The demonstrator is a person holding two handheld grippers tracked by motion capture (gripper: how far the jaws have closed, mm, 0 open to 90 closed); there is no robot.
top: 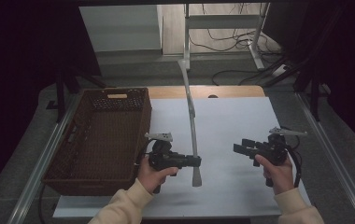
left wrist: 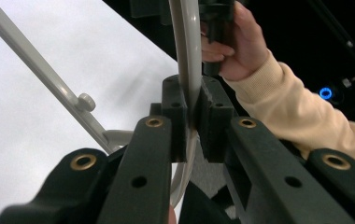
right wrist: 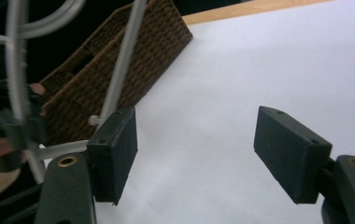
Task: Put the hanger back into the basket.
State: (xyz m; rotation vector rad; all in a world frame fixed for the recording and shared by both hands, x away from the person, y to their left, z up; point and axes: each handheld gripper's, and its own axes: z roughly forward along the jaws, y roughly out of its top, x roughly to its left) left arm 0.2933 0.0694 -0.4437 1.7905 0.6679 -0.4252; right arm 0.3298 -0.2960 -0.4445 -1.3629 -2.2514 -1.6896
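- Over the white sheet covering the bench (top: 241,121), a pale grey plastic clothes hanger (top: 192,121) is held up off the surface, one long arm running toward the far edge, its lower end hanging near the front.
- Left gripper (top: 195,162): fingers (left wrist: 174,109) pinched tight on the hanger's thin bar, bar running straight up between the pads in the left gripper view; a small peg on the hanger's other arm (left wrist: 86,101) shows to the side.
- Right gripper (top: 239,148): fingers (right wrist: 116,154) spread wide, nothing between them, just white sheet behind; well apart from the hanger, to its right in the high view.
- No earlier frame here, so judging by layout only: right gripper looks off the hanger, left one carrying it alone.
- Dark brown woven wicker basket (top: 73,163) sits on the left side of the bench, just beside the left hand (top: 150,176); looks empty as far as I can tell, inside is dim.
- Step in hand, my read: hanger is lifted and supported one-handed, probably headed for the basket or waiting for a re-grip.
- Next move, if it's the basket: swing the left gripper over the rim, tilt the long arm so it clears the near wall, lower, then let go.
- If a re-grip: right fingers need to line up across the bar, not along it, before closing.
- Risk: the long hanger pivoting in a single narrow pinch; hook end is hard to make out.
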